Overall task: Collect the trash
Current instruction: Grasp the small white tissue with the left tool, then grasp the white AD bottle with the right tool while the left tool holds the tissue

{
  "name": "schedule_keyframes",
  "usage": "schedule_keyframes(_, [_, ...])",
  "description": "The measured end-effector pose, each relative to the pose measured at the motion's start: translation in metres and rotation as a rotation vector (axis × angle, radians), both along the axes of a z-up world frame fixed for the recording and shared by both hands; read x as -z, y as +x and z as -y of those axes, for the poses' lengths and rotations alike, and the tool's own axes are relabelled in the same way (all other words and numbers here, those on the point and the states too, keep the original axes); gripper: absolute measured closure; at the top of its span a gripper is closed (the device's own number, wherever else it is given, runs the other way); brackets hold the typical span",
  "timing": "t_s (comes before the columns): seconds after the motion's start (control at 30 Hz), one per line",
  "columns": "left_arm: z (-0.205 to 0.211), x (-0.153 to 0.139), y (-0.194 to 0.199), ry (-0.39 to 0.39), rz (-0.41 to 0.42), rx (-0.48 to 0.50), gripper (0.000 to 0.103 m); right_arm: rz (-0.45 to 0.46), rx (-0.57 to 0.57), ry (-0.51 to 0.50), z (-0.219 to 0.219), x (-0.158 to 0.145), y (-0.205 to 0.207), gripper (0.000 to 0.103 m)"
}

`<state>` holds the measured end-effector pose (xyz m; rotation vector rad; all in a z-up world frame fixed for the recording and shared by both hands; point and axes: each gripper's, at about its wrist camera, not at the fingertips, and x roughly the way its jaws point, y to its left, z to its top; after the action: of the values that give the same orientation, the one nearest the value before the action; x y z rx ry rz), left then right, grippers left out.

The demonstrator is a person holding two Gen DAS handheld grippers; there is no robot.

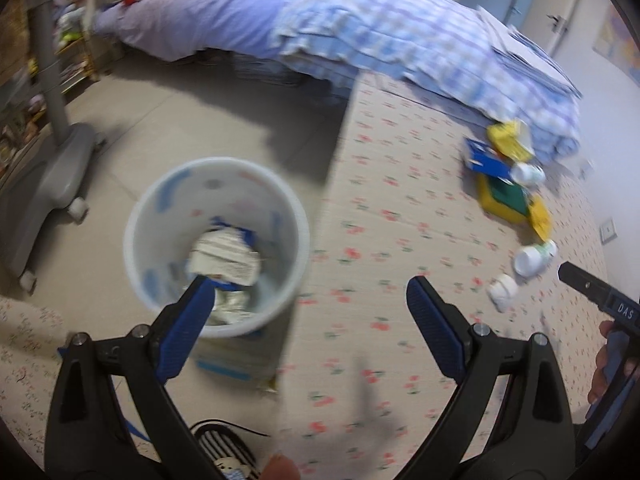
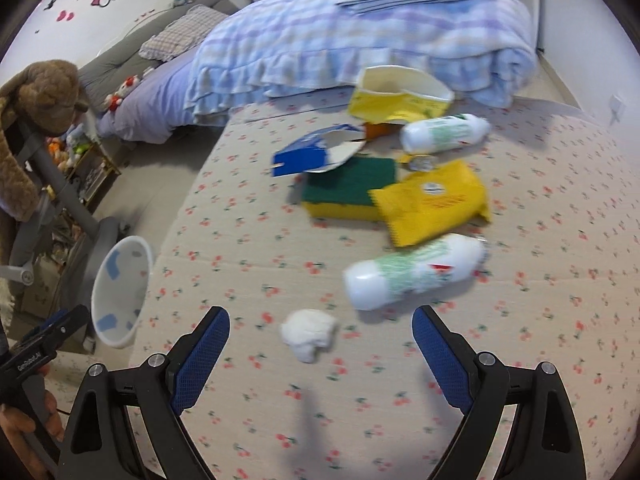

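A white trash bin [image 1: 216, 208] stands on the floor beside the floral mattress [image 1: 400, 240], with crumpled paper [image 1: 224, 258] inside. My left gripper [image 1: 310, 304] is open and empty, above the bin's near rim. My right gripper [image 2: 320, 336] is open and empty over the mattress [image 2: 520, 320], just short of a crumpled white tissue [image 2: 308, 334]. Beyond lie a white bottle [image 2: 412, 272], a yellow bag [image 2: 432, 200], a green-and-yellow sponge [image 2: 344, 192], a torn blue box [image 2: 308, 154], a second bottle [image 2: 444, 132] and a yellow carton [image 2: 400, 98]. The bin [image 2: 120, 292] shows at left.
A blue checked quilt [image 2: 360, 40] with folded sheets lies on the bed behind. A grey wheeled stand [image 1: 52, 152] is on the floor left of the bin. A brown plush toy [image 2: 36, 96] hangs at left. A striped slipper [image 1: 228, 452] is near my left gripper.
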<state>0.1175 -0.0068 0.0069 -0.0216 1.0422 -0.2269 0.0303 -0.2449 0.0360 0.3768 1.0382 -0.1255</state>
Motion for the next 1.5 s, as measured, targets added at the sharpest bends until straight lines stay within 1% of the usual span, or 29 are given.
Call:
schedule_keyframes(0.13, [0.033,0.004,-0.002,0.0,-0.004,0.056,0.007,0.004,0.051,0.006,0.036,-0.002,-0.021,0.009])
schedule_keyframes(0.33, [0.077,0.012,-0.006,-0.017,-0.01,0.126,0.007,-0.005,0.109,0.011,0.074,0.003,-0.044,0.009])
schedule_keyframes(0.5, [0.112,0.023,-0.01,-0.066,-0.039,0.205,0.007,-0.034,0.158,0.021,0.106,0.012,-0.058,0.009])
schedule_keyframes(0.67, [0.142,0.037,-0.014,-0.121,-0.068,0.272,0.007,-0.048,0.188,0.03,0.127,0.017,-0.067,0.009])
schedule_keyframes(0.73, [0.15,0.039,-0.015,-0.136,-0.068,0.29,0.014,-0.051,0.194,0.031,0.132,0.018,-0.069,0.009])
schedule_keyframes(0.8, [0.16,0.044,-0.015,-0.145,-0.071,0.316,0.018,-0.056,0.2,0.033,0.137,0.019,-0.071,0.009])
schedule_keyframes(0.83, [0.164,0.046,-0.015,-0.146,-0.072,0.326,0.022,-0.058,0.201,0.035,0.139,0.02,-0.072,0.009])
schedule_keyframes(0.87, [0.17,0.05,-0.015,-0.141,-0.077,0.343,0.025,-0.061,0.205,0.035,0.141,0.021,-0.072,0.009])
schedule_keyframes(0.93, [0.177,0.055,-0.015,-0.13,-0.085,0.363,0.035,-0.066,0.209,0.036,0.144,0.023,-0.073,0.009])
schedule_keyframes(0.97, [0.181,0.058,-0.015,-0.118,-0.086,0.374,0.038,-0.069,0.21,0.038,0.145,0.023,-0.072,0.009])
schedule_keyframes(1.0, [0.184,0.06,-0.014,-0.112,-0.086,0.38,0.047,-0.071,0.211,0.039,0.146,0.024,-0.072,0.009])
schedule_keyframes(1.03, [0.187,0.063,-0.014,-0.106,-0.085,0.385,0.058,-0.073,0.212,0.04,0.146,0.025,-0.071,0.009])
schedule_keyframes(1.07, [0.187,0.065,-0.014,-0.105,-0.087,0.389,0.065,-0.075,0.212,0.042,0.146,0.025,-0.07,0.009])
schedule_keyframes(1.1, [0.188,0.065,-0.014,-0.103,-0.085,0.397,0.078,-0.078,0.213,0.045,0.146,0.026,-0.07,0.009])
schedule_keyframes(1.13, [0.189,0.065,-0.013,-0.106,-0.09,0.407,0.082,-0.081,0.214,0.049,0.146,0.027,-0.068,0.009])
schedule_keyframes(1.17, [0.189,0.064,-0.013,-0.112,-0.098,0.407,0.082,-0.086,0.214,0.056,0.145,0.028,-0.066,0.009])
schedule_keyframes(1.3, [0.181,0.055,-0.008,-0.126,-0.081,0.375,0.083,-0.092,0.194,0.072,0.139,0.028,-0.052,0.009])
schedule_keyframes(1.5, [0.158,0.042,0.006,-0.158,-0.064,0.304,0.083,-0.103,0.135,0.075,0.117,0.029,-0.021,0.009])
